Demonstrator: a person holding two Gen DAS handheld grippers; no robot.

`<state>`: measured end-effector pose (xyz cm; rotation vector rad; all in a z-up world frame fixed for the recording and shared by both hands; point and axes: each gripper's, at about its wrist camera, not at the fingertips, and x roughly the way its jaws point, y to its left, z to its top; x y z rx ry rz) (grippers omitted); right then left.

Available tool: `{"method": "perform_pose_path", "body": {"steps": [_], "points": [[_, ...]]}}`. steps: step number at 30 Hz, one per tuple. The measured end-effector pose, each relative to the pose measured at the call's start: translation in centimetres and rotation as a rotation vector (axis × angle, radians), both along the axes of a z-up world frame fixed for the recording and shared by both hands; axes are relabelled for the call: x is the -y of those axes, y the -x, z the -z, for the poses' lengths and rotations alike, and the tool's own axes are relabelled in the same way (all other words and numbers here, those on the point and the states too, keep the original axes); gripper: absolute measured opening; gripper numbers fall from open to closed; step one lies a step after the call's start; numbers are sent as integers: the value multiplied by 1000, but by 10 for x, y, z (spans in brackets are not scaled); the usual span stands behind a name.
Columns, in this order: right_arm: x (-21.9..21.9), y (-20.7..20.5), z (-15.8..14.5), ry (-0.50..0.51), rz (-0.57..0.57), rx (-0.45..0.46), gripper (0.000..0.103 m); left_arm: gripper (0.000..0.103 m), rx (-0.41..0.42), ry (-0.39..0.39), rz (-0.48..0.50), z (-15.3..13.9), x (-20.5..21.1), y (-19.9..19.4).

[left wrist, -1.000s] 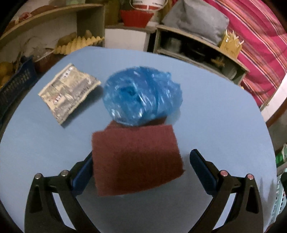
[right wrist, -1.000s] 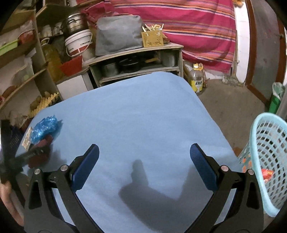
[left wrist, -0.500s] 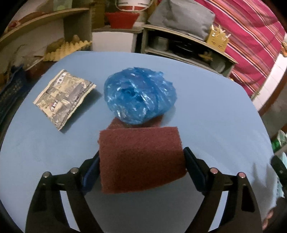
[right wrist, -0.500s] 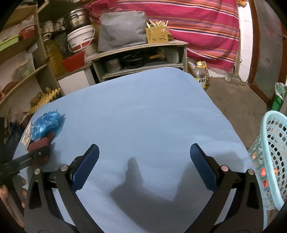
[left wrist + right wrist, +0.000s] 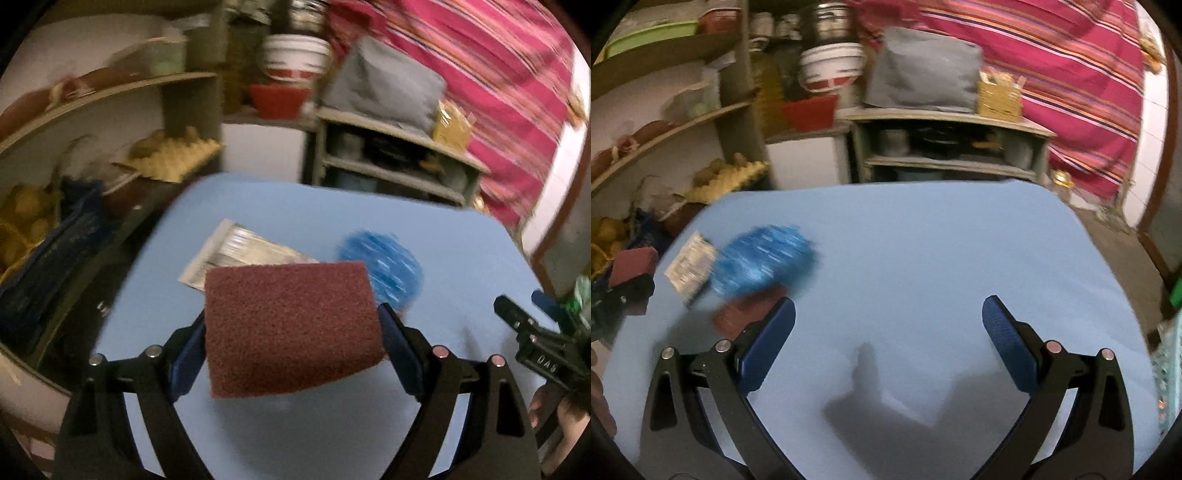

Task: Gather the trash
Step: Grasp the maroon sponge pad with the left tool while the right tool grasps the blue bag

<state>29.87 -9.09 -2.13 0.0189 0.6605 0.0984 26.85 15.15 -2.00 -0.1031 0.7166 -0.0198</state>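
Observation:
My left gripper [image 5: 291,332] is shut on a maroon scouring pad [image 5: 291,328], held above the blue table [image 5: 461,258]. On the table beyond it lie a crumpled blue plastic bag [image 5: 388,273] and a flattened silver wrapper [image 5: 240,254]. In the right wrist view my right gripper [image 5: 886,317] hangs open and empty over the cloth. The blue bag [image 5: 762,258] lies ahead to its left, with a second maroon pad [image 5: 746,314] by its left finger. The wrapper [image 5: 690,267] lies further left, and the held pad [image 5: 631,264] shows at the left edge.
Cluttered shelves [image 5: 701,122] and a low cabinet [image 5: 945,147] stand behind the table. A dark blue crate [image 5: 55,251] sits off the table's left side. A teal mesh basket [image 5: 1167,369] stands at the right. My right gripper [image 5: 521,299] shows at the right in the left wrist view.
My left gripper closed on the maroon pad and lifted it up and to the left, away from the blue bag. My right gripper swung left toward the bag.

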Motion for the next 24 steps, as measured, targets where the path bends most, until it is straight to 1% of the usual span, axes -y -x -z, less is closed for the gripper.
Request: {"method": "perform_pose_path", "body": {"steps": [3,7,9,12,14,16,17,18,19,20,22,24], "points": [[-34,-15,1,47,-34,12,99,84,45,-1,-73,-9,-32,-1],[-68,-39,10,69,-55,-12,99,84,97,0,-152,-20,-65,1],[-79,-50,17,77,-52,-35,99,84,103,-5,-178,-23,-74,0],[-93,-66,27,106,-48,-57,98,84,107,21,-206,-26,-86,-1],[-101,-73,32,125,-55,-67,95,84,116,23,-233,-28,-93,-3],[-108,-77,37,131,-75,-84,83,84,122,25,-247,-30,-96,-1],[-113,-82,41,139,-91,-100,80,84,124,28,-248,-30,-96,-1],[-116,-83,43,143,-107,-110,69,84,125,33,-247,-31,-96,-1],[-120,-86,47,146,-130,-124,56,84,124,40,-243,-31,-96,-1],[-124,-88,50,148,-159,-141,49,84,121,47,-240,-31,-96,-1],[-127,-86,50,139,-185,-137,31,84,121,42,-241,-31,-94,-1],[-124,-82,45,128,-184,-118,20,84,122,41,-240,-32,-95,-1]]}}
